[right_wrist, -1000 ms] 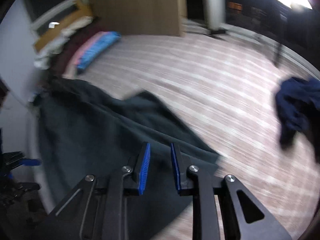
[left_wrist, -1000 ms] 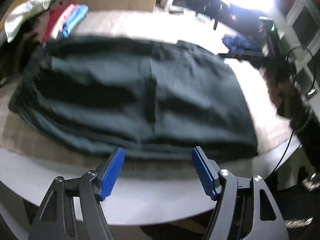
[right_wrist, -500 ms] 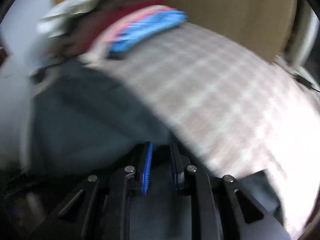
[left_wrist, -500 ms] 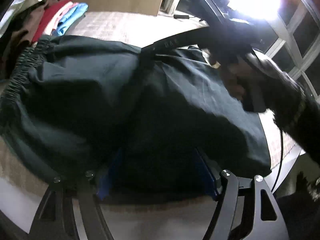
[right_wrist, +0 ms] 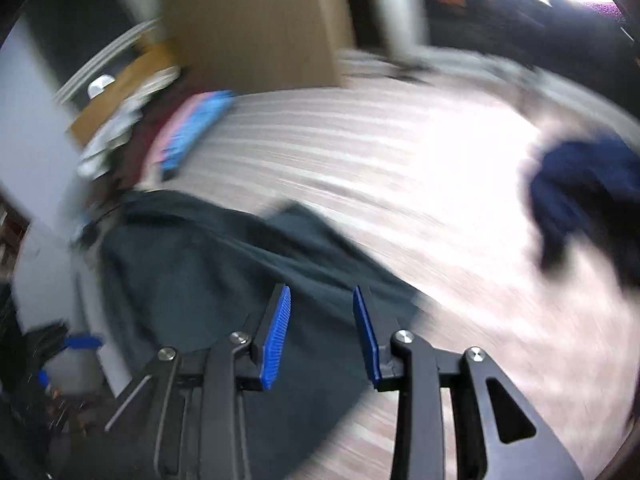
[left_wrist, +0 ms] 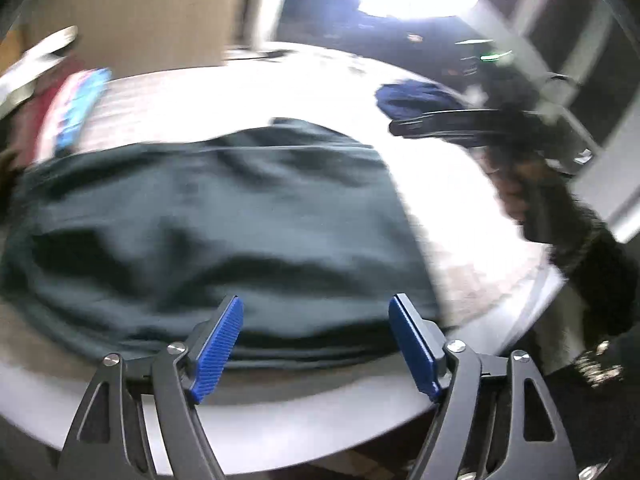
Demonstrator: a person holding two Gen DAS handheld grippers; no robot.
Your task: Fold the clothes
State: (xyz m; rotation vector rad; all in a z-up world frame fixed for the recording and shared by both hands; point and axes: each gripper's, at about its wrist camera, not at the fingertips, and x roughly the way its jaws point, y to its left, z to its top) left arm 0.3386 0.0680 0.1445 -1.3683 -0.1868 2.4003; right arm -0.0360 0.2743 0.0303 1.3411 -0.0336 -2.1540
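A dark green garment point(left_wrist: 208, 232) lies spread and folded over on the checked cloth point(right_wrist: 360, 152) that covers the surface, near its front edge. The left claw point(left_wrist: 316, 340) hovers just above the garment's near hem with its blue pads point(left_wrist: 218, 344) wide apart and still widening; nothing is between them. The right claw point(right_wrist: 322, 334) hangs over the garment's right end, its jaws parting too, with only a narrow gap and no cloth pinched between them. In the left wrist view that claw shows as a dark bar held by a hand point(left_wrist: 520, 192) in a dark sleeve, above the cloth to the garment's right. A navy garment point(right_wrist: 584, 184) lies crumpled well apart on the far right. A stack of folded clothes point(right_wrist: 188, 136), pink and blue on top, sits at the far left. Both views are blurred.
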